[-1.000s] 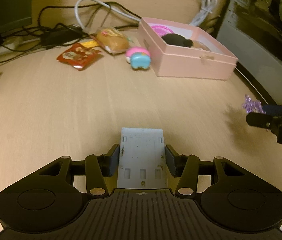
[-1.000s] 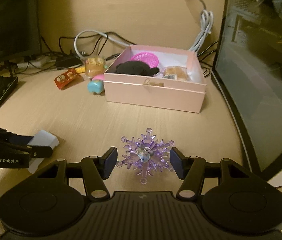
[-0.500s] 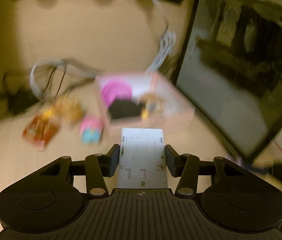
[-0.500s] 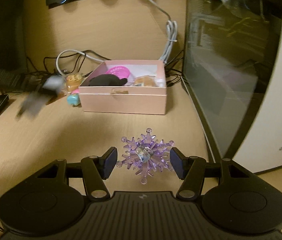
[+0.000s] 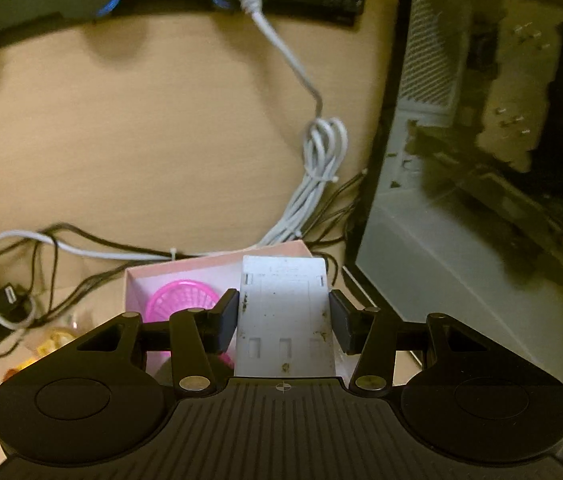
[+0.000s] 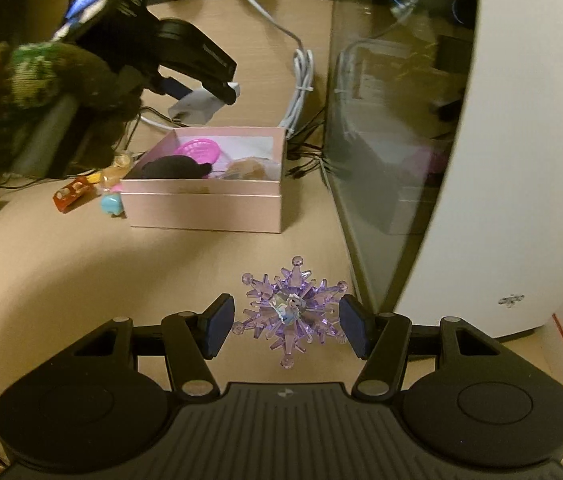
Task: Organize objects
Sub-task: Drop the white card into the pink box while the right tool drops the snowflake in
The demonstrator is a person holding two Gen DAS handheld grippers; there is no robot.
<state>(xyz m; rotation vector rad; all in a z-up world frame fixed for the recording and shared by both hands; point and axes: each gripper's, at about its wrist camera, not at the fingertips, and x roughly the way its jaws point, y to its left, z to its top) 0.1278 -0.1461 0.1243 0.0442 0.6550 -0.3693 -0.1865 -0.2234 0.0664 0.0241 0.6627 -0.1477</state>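
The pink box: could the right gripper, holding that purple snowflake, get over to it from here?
Probably yes. Bare desk lies between the right gripper and the open pink box; only the left gripper, hovering above the box, might crowd it.

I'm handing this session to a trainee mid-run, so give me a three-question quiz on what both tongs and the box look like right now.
1. True or false: the left tongs are clamped on a flat pale grey plastic plate.
2. What do the right tongs hold?
A. a red snack packet
B. a purple crystal-like plastic snowflake
C. a white cable
3. Fill in: the round pink plastic basket lies inside the open pink cardboard ____.

Key: 1 true; 2 B; 3 box.
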